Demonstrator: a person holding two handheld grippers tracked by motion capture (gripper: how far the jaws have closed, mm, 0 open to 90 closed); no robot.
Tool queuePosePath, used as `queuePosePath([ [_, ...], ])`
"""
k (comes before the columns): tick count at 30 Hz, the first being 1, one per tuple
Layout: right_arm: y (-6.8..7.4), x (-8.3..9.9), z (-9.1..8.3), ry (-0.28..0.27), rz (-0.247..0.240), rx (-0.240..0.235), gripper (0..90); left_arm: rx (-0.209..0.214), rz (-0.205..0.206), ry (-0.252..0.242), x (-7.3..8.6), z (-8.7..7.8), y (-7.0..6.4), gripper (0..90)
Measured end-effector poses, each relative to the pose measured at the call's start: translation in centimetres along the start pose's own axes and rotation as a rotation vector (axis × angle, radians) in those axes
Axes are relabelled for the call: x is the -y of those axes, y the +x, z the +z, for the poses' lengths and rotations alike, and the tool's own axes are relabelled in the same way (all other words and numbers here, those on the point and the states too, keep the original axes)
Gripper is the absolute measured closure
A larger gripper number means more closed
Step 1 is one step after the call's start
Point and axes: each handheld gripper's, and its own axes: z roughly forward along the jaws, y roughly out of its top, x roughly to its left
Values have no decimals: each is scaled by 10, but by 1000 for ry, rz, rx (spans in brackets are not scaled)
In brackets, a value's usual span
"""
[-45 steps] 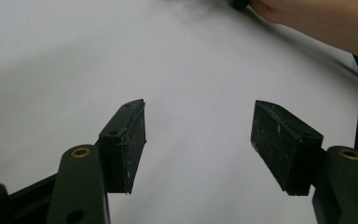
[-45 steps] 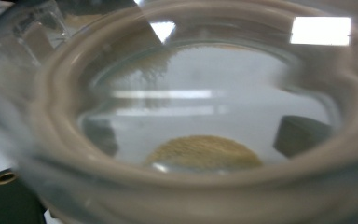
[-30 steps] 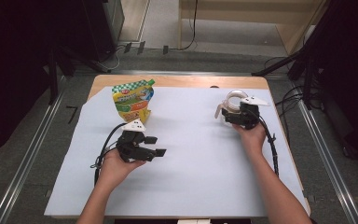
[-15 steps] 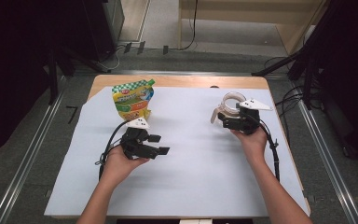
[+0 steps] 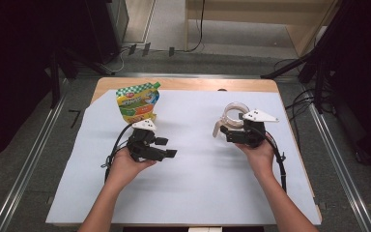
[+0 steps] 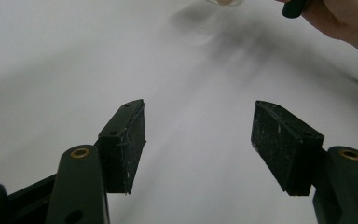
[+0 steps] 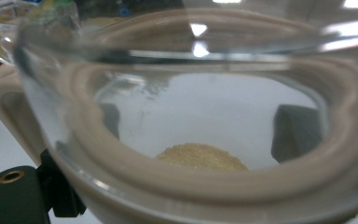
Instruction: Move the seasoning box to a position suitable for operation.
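A clear glass jar (image 5: 233, 115) with a beige band and side handle stands at the right of the white sheet (image 5: 198, 193). My right gripper (image 5: 228, 131) is shut on it from the near side. In the right gripper view the jar (image 7: 191, 186) looms close, and a small heap of tan granules (image 7: 200, 156) lies on its bottom. The gripper (image 7: 201, 125) has a jaw on either side, seen through the glass. My left gripper (image 5: 166, 147) sits at centre-left, open and pointing right. Its jaws (image 6: 198, 144) are wide apart over bare sheet.
A green and yellow stand-up pouch (image 5: 136, 102) is upright at the back left, just behind my left hand. The sheet covers a wooden table (image 5: 183, 84). Cables trail from both grippers. Dark equipment and rails flank the table.
My right gripper has drawn the jar a little left and toward the person. My left gripper has shifted slightly right and away, still open.
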Motion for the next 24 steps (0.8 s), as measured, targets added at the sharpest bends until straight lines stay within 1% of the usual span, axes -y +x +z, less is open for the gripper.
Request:
queuePosePath([
  [2, 2, 1, 0, 4, -4, -5, 120, 3, -1, -5, -1, 1, 0, 359],
  [6, 13, 3, 3, 11, -23, -33, 120, 1, -5, -5, -1, 2, 2, 359],
  [8, 15, 3, 3, 15, -24, -37, 120, 5, -11, -11, -2, 2, 2, 359],
  [9, 19, 4, 5, 22, -26, -52, 121, 4, -12, -13, -2, 1, 3, 359],
  [13, 29, 6, 8, 28, -35, -79, 121, -1, -8, -10, -2, 0, 4, 359],
  [18, 42, 8, 12, 35, -43, -122, 121, -7, -12, -7, -2, -1, 5, 360],
  [23, 59, 11, 17, 43, -62, -172, 121, -8, -15, -13, -1, -2, 6, 360],
  [24, 59, 11, 17, 43, -62, -172, 121, -8, -15, -13, -1, -2, 6, 360],
])
